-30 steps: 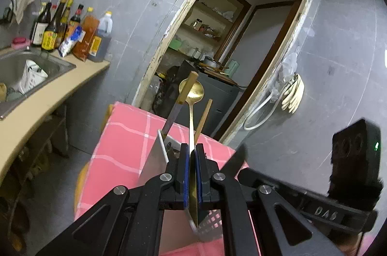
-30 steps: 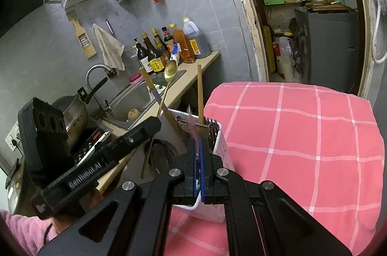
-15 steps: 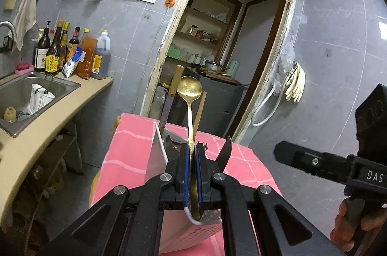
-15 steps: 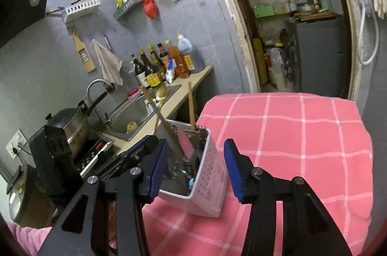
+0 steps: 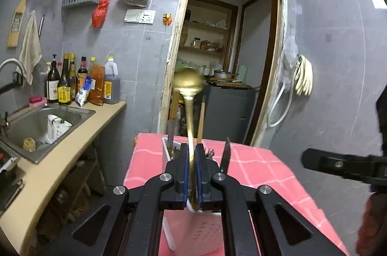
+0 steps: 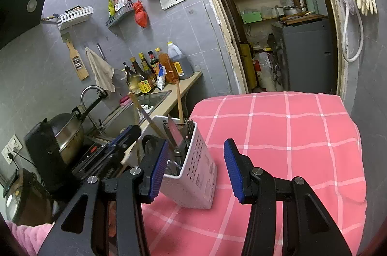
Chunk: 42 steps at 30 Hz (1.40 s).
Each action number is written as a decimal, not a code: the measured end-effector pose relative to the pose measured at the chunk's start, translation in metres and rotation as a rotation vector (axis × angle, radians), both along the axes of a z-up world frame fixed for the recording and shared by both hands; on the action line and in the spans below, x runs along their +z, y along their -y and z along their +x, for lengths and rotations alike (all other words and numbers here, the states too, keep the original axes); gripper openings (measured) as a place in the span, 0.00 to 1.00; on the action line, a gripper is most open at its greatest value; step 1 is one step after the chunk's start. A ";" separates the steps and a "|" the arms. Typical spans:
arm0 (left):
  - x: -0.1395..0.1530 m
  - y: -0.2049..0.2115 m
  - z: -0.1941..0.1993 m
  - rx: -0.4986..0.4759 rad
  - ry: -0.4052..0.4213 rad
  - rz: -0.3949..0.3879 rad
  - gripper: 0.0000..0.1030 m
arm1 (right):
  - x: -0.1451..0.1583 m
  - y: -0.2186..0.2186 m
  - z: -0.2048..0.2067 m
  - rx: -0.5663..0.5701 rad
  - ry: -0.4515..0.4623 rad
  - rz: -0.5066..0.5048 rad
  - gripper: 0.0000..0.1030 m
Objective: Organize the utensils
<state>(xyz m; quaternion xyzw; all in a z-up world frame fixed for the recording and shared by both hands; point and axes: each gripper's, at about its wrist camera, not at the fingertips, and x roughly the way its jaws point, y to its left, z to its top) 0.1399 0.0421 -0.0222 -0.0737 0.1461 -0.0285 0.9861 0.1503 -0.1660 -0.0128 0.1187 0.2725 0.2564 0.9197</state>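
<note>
R hand-held gripper, clamped shut by the white caddy a sec ago, now stands open w/ nothing between its pads, backed off just in front of the caddy, so its item looks dropped in. L hand-held gripper is closed on 1 gold spoon, bowl up, right above the caddy, prob next in. Counts: 1 caddy on the pink-check worktop, 1 spoon, 2 grippers; utensils inside too crowded to count.

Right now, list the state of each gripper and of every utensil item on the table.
left gripper: shut on the gold spoon's handle.
gold spoon: held upright, bowl up.
right gripper: open, empty, near the caddy.
white utensil caddy: tilted on the pink checked tablecloth, holding utensils.
scissors: standing in the caddy, blades up.
</note>
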 end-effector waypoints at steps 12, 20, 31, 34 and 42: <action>-0.002 0.005 -0.014 -0.001 -0.051 0.021 0.05 | 0.004 0.005 -0.013 -0.007 0.013 0.006 0.41; 0.006 -0.003 -0.028 0.002 -0.077 -0.065 0.48 | 0.012 0.012 -0.029 -0.047 0.061 -0.021 0.42; 0.029 -0.011 -0.061 -0.017 -0.112 -0.133 0.77 | 0.035 0.041 -0.063 -0.176 0.152 -0.060 0.64; 0.035 -0.008 -0.070 -0.026 -0.120 -0.142 0.90 | 0.037 0.047 -0.071 -0.198 0.156 -0.078 0.68; 0.032 0.004 -0.094 -0.046 -0.141 -0.127 0.99 | 0.035 0.063 -0.107 -0.268 0.185 -0.158 0.88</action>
